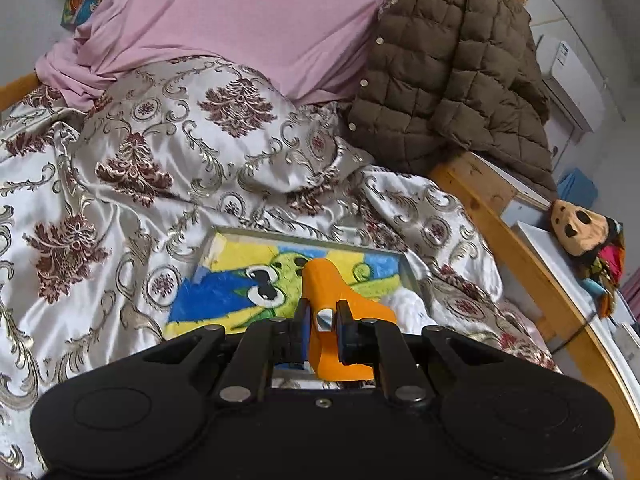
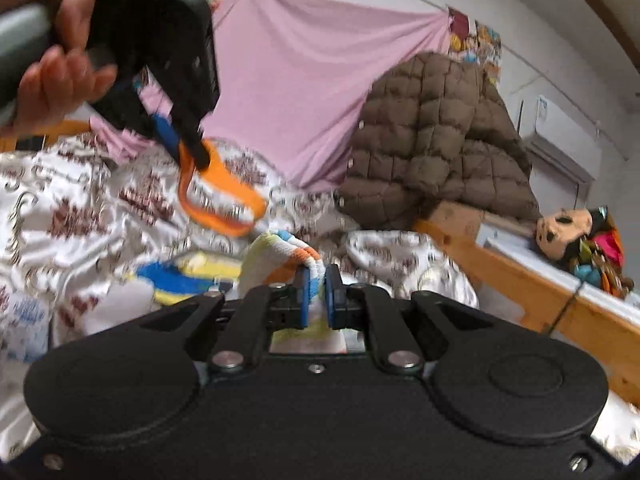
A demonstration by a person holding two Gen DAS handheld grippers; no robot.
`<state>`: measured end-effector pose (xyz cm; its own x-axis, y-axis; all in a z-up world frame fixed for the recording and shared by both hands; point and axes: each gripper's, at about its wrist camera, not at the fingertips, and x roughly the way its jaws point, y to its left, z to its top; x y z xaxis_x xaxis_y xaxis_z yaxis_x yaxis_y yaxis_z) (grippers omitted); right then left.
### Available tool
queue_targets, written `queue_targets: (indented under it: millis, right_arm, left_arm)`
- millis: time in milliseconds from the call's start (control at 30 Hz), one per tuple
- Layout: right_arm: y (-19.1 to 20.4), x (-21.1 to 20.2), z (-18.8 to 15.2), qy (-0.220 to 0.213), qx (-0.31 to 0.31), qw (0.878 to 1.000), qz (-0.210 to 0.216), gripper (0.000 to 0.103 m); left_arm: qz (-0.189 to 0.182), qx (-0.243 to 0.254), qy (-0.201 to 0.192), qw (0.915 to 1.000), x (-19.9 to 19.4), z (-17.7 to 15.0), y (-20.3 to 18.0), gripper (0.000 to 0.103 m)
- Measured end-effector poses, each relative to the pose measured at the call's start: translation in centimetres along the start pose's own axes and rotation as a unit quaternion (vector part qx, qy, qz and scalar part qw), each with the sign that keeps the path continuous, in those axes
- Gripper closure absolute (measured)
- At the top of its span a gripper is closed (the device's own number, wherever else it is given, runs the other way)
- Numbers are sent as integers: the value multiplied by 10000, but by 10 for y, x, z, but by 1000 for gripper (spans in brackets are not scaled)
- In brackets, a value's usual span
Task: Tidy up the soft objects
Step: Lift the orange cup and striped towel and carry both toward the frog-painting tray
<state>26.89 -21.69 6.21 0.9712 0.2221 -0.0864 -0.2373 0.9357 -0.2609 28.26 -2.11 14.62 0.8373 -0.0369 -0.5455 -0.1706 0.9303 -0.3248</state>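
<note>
Left gripper [image 1: 323,320] pinching orange loop [image 1: 320,280], frame centre. Right gripper [image 2: 316,296] pinching striped towel [image 2: 276,258] above patterned bedspread [image 2: 80,208].

A shiny white satin bedspread [image 1: 120,184] carries maroon damask motifs and silver-grey scrolls. A plain pink cloth [image 1: 248,20] hangs at the bed's head edge, beside a quilted olive-brown puffer jacket [image 1: 448,80] with pale snap buttons. The fluffy cartoon towel [image 1: 256,280] shows yellow, blue and green with black outlines. The orange strap [image 1: 332,300] is plain.
</note>
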Motion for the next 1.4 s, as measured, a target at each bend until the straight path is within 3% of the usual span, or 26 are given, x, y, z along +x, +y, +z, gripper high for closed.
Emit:
queue_targets:
  millis: [233, 400, 567, 700, 900, 1133, 1233, 1400]
  right_arm:
    - [-18, 76, 22, -642, 420, 9969, 196, 100]
    - [-46, 136, 26, -730, 1247, 9892, 231, 100]
    - [-71, 187, 6, -289, 2096, 9769, 309, 100]
    - [-86, 220, -21, 377, 2550, 9654, 392, 100]
    - [-102, 241, -46, 966, 2979, 9492, 302, 100]
    - [-119, 243, -58, 1279, 3260, 9358, 394, 98]
    - [-129, 249, -64, 1406, 3327, 9314, 452, 93]
    - [-134, 232, -61, 1432, 3316, 9313, 458, 75]
  left_arm:
    - [292, -133, -129, 9994, 41, 18, 13, 90]
    - [403, -229, -250, 9986, 81, 28, 18, 90]
    - [440, -230, -320, 9983, 120, 31, 14, 90]
    - [449, -101, -208, 9987, 148, 25, 1, 89]
    - [429, -99, 13, 9990, 174, 7, -17, 89]
    - [574, 35, 212, 9981, 184, -10, -29, 87]
    - [602, 55, 232, 9979, 183, -12, -33, 82]
    - [629, 72, 265, 9976, 177, -13, -35, 70]
